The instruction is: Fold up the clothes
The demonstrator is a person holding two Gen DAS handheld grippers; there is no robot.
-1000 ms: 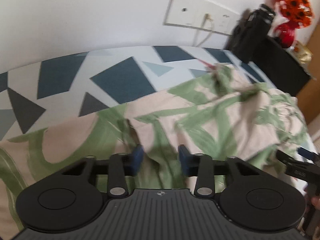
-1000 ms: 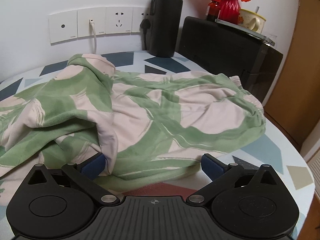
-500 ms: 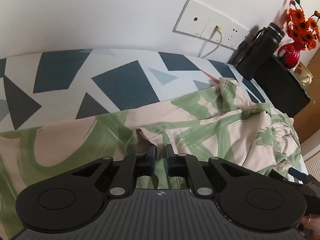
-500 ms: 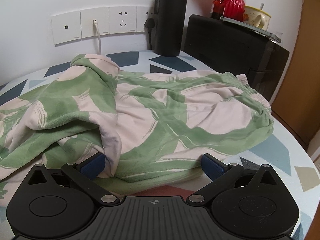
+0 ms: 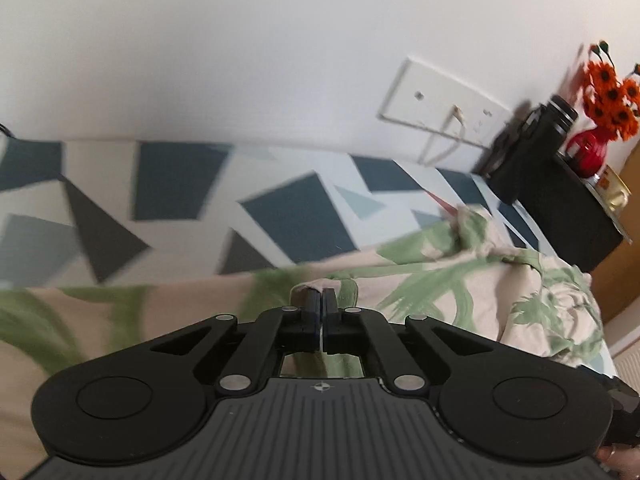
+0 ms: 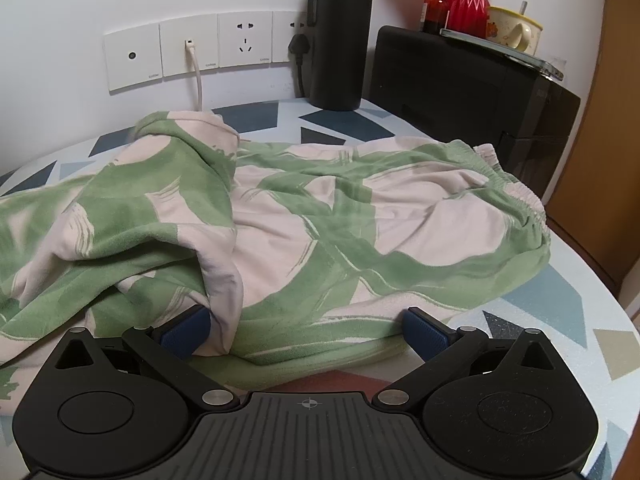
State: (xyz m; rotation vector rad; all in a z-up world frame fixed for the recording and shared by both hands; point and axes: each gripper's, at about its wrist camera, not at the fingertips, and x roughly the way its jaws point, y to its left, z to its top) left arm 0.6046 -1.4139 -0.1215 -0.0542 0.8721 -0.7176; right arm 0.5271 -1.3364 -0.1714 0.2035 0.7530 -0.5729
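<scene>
Clearly we are dealing with something soft and light: the green-and-cream garment (image 6: 320, 216) lies crumpled across the patterned tabletop (image 6: 560, 320), slumping into folds wherever it is not supported, so we judge it will drape and sag rather than keep any shape, and its brushed-looking surface should give the pads fair friction. Our left gripper (image 5: 319, 298) is clenched, its jaws together on a small ridge of that fabric, a pinched tuft showing just past the tips. Our right gripper (image 6: 306, 326) is spread wide at the near edge of the cloth, one blue pad (image 6: 186, 330) tucked against a hanging fold and the other beside the hem, neither pressing. For a tidy fold we think the best holds are edges and corners: the gathered elastic band (image 6: 516, 188) on the far right, or the near hem, rather than the loose middle, where a pinch may lift only one layer. How many layers the left pinch has caught we cannot tell, since the jaws hide the cloth between them. The left view is smeared, so the print and the far objects there are vague. The garment's left end runs out of frame, and what kind of garment it is stays uncertain.
</scene>
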